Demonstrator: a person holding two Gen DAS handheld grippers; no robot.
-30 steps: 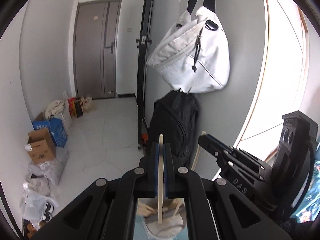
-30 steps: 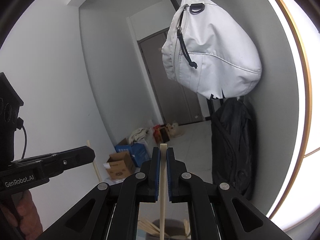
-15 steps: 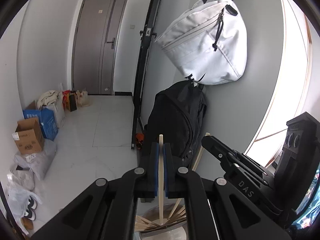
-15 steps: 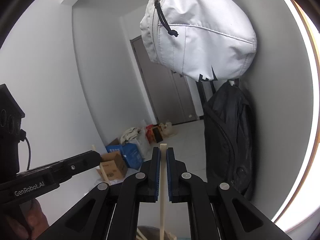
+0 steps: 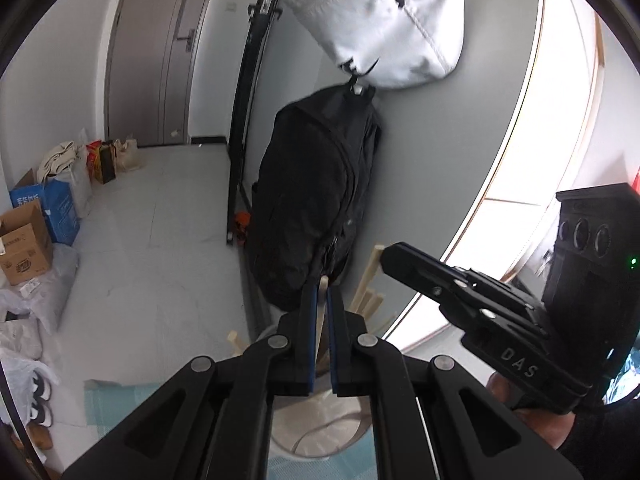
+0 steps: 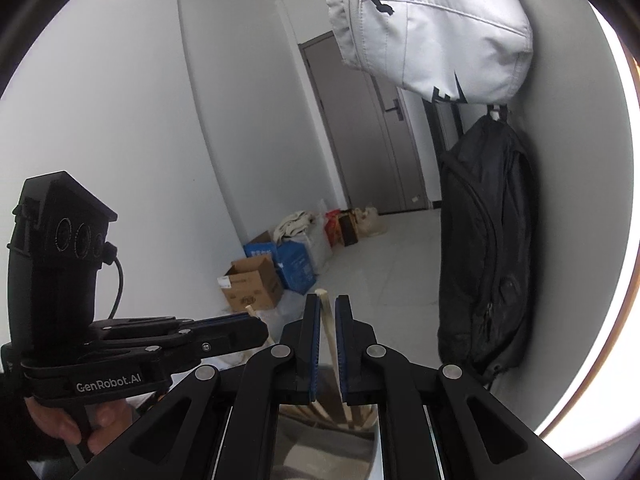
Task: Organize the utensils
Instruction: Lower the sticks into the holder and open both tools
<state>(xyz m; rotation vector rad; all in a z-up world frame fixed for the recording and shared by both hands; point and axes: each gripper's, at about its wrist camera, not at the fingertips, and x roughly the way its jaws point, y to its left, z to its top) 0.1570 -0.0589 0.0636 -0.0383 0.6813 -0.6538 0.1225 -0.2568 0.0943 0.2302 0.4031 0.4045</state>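
A pale wooden chopstick [image 5: 321, 312] stands between the blue pads of my left gripper [image 5: 321, 292]. The jaws are opening and a thin gap shows beside the stick. My right gripper [image 6: 328, 304] is opening too, and its own chopstick [image 6: 327, 328] leans loose against the left pad. Both sticks reach down into a round grey cup [image 5: 344, 440] just below the fingers, which holds several more chopsticks [image 5: 370, 300]. The cup [image 6: 320, 444] and its sticks also show in the right wrist view. The two grippers are side by side, each seen in the other's view.
A black backpack [image 5: 316, 200] and a white bag [image 5: 384, 28] hang on the grey wall just behind the cup. A teal cloth [image 5: 120, 400] lies under the cup. Cardboard boxes [image 5: 24, 248] and bags line the floor at the far left. A person's hand [image 6: 68, 424] holds the left gripper.
Both grippers have come down toward the cup, so the bags sit higher in view. The pads, tight on the chopsticks before, now stand slightly apart and the sticks tilt.
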